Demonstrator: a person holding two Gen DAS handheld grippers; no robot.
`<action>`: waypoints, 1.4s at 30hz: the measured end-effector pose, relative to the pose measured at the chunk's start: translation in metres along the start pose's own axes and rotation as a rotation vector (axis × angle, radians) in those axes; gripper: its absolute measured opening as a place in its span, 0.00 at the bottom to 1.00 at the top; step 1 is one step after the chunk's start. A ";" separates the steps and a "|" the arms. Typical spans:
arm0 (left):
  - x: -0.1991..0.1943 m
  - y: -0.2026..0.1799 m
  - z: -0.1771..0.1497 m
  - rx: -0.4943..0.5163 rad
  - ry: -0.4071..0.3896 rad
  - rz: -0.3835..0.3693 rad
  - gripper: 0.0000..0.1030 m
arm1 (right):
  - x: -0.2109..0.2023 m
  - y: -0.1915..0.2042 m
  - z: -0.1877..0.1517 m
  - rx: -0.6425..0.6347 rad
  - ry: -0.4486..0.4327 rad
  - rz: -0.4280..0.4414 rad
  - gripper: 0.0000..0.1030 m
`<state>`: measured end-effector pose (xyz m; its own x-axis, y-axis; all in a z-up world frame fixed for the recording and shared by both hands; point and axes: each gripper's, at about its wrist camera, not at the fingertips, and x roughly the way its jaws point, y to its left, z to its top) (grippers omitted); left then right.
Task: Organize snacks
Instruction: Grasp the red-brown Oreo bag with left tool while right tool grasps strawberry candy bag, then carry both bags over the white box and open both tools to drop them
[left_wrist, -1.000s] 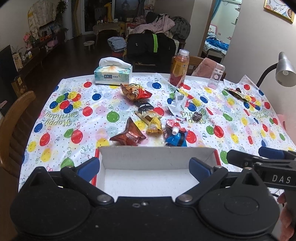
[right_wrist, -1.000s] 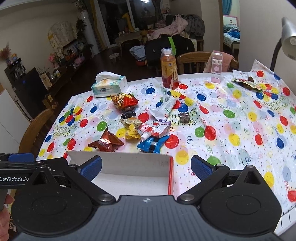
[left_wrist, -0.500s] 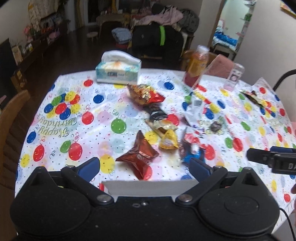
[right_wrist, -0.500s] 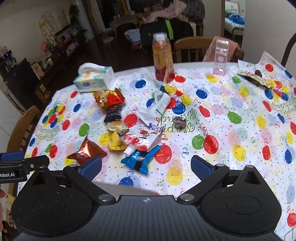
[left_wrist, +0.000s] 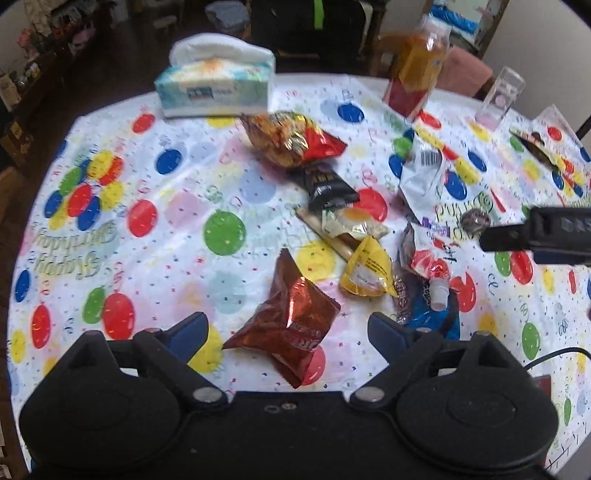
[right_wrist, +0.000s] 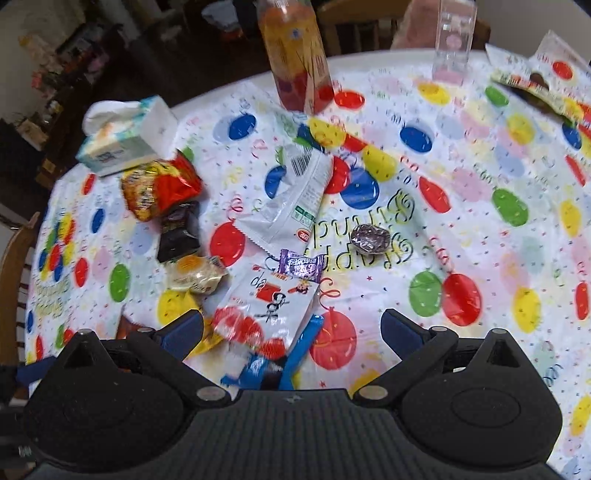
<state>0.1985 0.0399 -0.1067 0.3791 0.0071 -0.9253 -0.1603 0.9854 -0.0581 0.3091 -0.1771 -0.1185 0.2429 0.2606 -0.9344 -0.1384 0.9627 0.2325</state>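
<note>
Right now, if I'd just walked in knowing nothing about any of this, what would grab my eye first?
The balloon-print tablecloth with its loud coloured dots, then the heap of snack packets down its middle, from the red-and-gold bag near the tissue box to the shiny brown packet nearest the left gripper. Both grippers are open, the right gripper poised over a white-and-red pouch.

A lived-in home, a dining corner open to a living room. The worktop (left_wrist: 155, 206) wears a "Happy Birthday" balloon cloth, with a tissue box (left_wrist: 216, 88) near its far edge. Beyond that edge stand wooden chairs (right_wrist: 354, 22), a cluttered shelf unit (left_wrist: 22, 66) along the left wall, and a bed with blue bedding (left_wrist: 458, 18) through a doorway.
</note>
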 end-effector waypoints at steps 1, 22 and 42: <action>0.005 -0.002 0.002 0.008 0.013 0.003 0.90 | 0.008 0.001 0.003 0.014 0.015 -0.002 1.00; 0.067 -0.027 0.006 0.175 0.185 0.084 0.70 | 0.077 0.031 0.013 0.039 0.146 -0.058 0.86; 0.051 -0.015 0.008 0.099 0.133 0.023 0.36 | 0.047 0.026 0.006 0.028 0.093 -0.026 0.71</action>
<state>0.2271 0.0268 -0.1501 0.2511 0.0136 -0.9679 -0.0744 0.9972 -0.0053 0.3227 -0.1393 -0.1550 0.1553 0.2289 -0.9610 -0.1060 0.9710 0.2142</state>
